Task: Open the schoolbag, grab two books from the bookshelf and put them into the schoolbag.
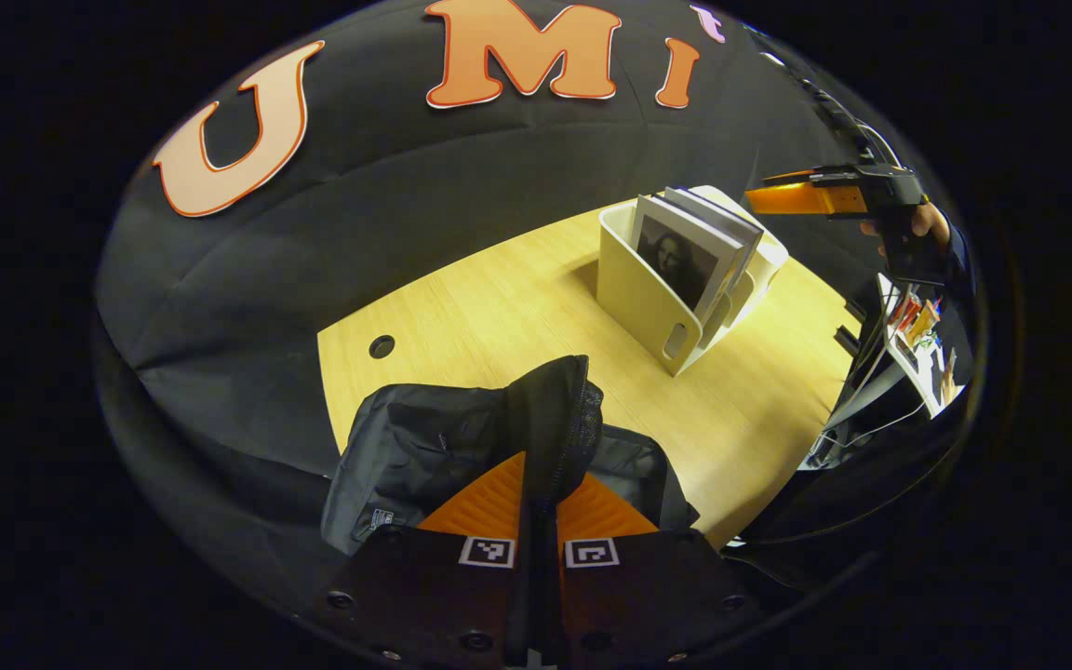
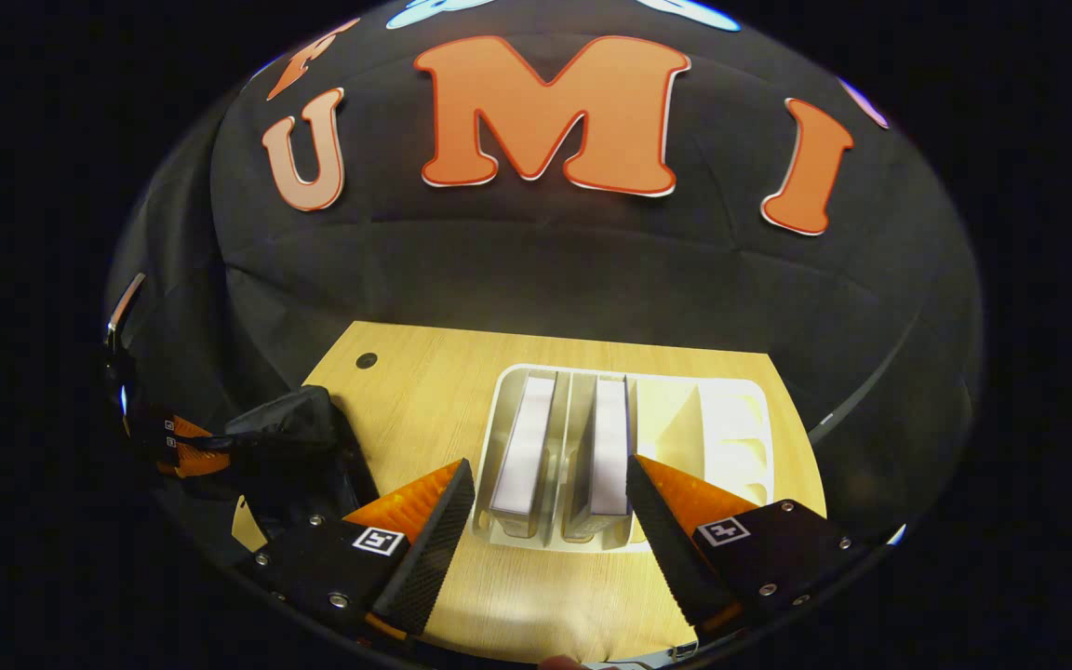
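Left claw [image 1: 541, 484] pinching a black schoolbag [image 1: 462, 447] flap at the wooden bench [image 2: 424, 381] near edge. Right claw [image 2: 550, 521] spread, above the white bookshelf [image 2: 741, 428]: two books [image 2: 527, 447] upright in two adjacent slots, other slots bare.

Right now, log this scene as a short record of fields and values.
table: light wood
schoolbag: black, at the table's edge
left gripper: shut on the schoolbag's zipper edge
bookshelf: cream desktop rack with slots
books: two, upright in separate neighbouring slots
right gripper: open, hovering above the books
books moved: none yet
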`<state>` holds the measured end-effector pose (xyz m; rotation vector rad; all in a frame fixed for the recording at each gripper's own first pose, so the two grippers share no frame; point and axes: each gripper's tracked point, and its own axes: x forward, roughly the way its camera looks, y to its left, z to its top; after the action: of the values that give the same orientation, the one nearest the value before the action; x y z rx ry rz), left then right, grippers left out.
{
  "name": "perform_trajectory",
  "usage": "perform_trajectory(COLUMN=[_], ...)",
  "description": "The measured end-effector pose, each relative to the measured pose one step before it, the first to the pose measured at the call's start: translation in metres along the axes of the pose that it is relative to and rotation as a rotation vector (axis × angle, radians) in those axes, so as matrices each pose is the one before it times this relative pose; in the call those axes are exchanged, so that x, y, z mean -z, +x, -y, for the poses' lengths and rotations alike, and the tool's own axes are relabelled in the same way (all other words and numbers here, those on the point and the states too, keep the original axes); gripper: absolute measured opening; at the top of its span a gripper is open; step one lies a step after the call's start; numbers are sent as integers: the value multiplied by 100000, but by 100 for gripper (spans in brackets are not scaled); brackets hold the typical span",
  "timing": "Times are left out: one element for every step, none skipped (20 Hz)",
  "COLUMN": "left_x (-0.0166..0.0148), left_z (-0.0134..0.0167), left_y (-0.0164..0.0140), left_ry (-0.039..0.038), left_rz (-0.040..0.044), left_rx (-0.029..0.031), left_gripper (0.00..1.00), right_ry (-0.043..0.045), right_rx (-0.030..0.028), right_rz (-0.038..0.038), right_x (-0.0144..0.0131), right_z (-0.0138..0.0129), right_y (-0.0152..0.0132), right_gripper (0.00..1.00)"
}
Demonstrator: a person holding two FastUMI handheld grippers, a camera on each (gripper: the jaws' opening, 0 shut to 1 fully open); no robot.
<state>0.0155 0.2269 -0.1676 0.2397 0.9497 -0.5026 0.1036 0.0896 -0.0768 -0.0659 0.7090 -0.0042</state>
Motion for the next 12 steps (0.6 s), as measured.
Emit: perform_trajectory(left_x=[-155,124,-63,-208,7,123,-20,-47,-48,-131,-194,-57], left_z=[115,69,195,158,-111,-171,-86,20,7,-55,-104,-19], left_y=[-127,-2,83,263,105,144,2,-118,-6,-28,-32,44], left_ry=[1256,784,711,869,494,195,44,240,488,575,260,490], left_rz=[176,-66,-59,120,-572,-68,-333,-7,-111,22,-127,74], left_rx=[170,522,445,690,60,-352,-118,308,218,32,-259,-10], left_gripper=[6,6,6,6,6,6,6,6,6,6,6,6], right_ry=[-1821,-1326,-950,-550,-465,-433,-175,-215,703,1139,2531,1384], right_rx=[-915,-166,-1017,737,716,396,-264,-683,-348,-1408,-1018,-1293], right_rz=[-2617,-3151,-3335,-3552,-2279,-2692,-2092,-3023,-2743,-3164,-2977,-2717], right_x=[-293,-50,-74,-37,-241,-38,-124,39,-39,100,36,75], right_z=[-327,-273,-604,-135,-99,-217,-226,-239,-95,-332,-259,-318], right_y=[578,493,530,644,625,628,533,889,797,1010,812,790], right_gripper=[98,98,98,98,98,99,99,99,98,99,98,99])
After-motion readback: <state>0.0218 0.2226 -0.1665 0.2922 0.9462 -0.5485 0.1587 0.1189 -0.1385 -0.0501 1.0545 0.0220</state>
